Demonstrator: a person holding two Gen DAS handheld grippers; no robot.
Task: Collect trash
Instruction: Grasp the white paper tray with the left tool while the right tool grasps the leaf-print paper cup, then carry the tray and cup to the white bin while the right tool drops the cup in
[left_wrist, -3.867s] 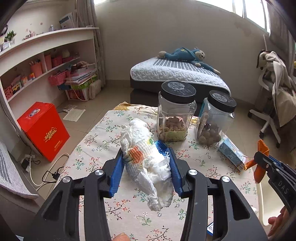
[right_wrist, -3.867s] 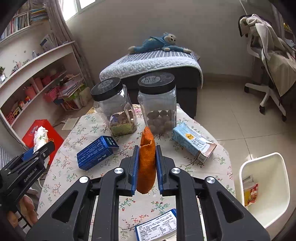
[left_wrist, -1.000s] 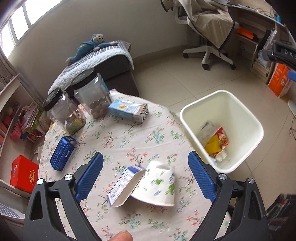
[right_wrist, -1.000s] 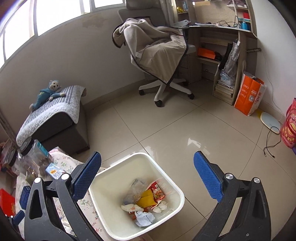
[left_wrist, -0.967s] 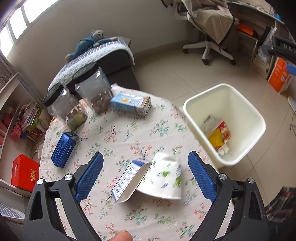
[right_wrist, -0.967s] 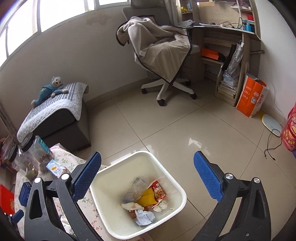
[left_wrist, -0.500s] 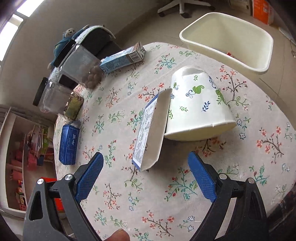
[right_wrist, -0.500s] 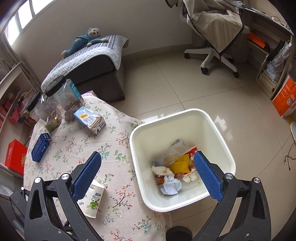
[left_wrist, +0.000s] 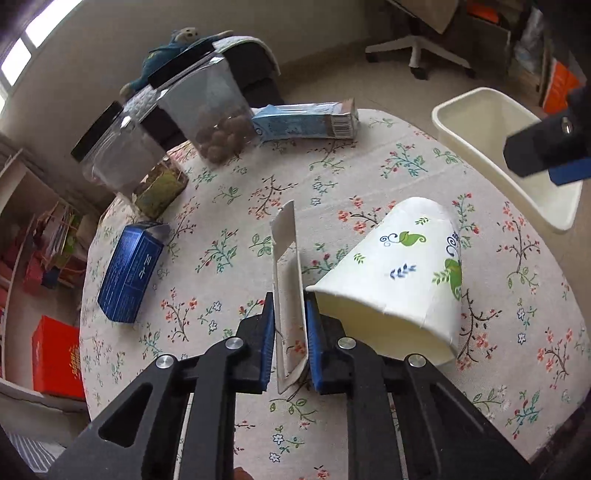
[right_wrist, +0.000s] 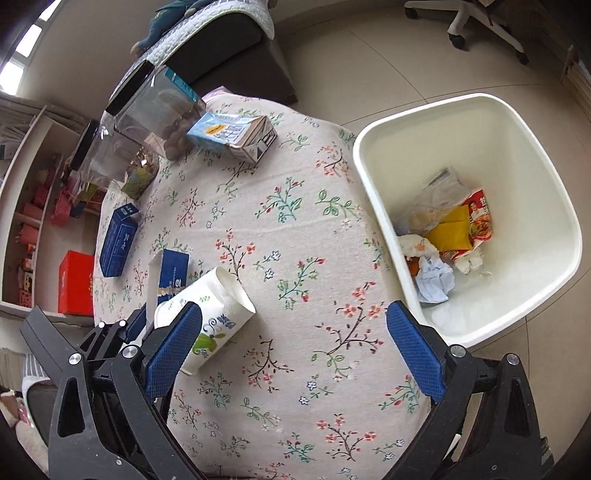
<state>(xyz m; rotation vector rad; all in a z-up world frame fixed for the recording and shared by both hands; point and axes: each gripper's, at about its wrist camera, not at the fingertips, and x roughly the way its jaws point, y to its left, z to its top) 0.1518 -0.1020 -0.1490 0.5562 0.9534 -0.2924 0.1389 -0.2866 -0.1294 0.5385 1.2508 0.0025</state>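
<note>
My left gripper (left_wrist: 290, 347) is shut on a flat white and blue carton (left_wrist: 286, 280) that stands on edge on the flowered table; the carton also shows in the right wrist view (right_wrist: 166, 273). A floral paper cup (left_wrist: 399, 280) lies on its side right beside it, touching the right finger. My right gripper (right_wrist: 295, 354) is open and empty above the table, its left finger over the cup (right_wrist: 210, 317). The white bin (right_wrist: 472, 218) with trash inside stands at the table's right edge.
A light blue milk carton (left_wrist: 303, 122), a dark blue box (left_wrist: 129, 273) and two black-lidded jars (left_wrist: 207, 110) stand on the far part of the table. A bed, shelves, a red box (left_wrist: 55, 354) and an office chair surround it.
My left gripper has moved down and closed on the flat carton. My right gripper has swung from above the bin to over the table near the cup, still open.
</note>
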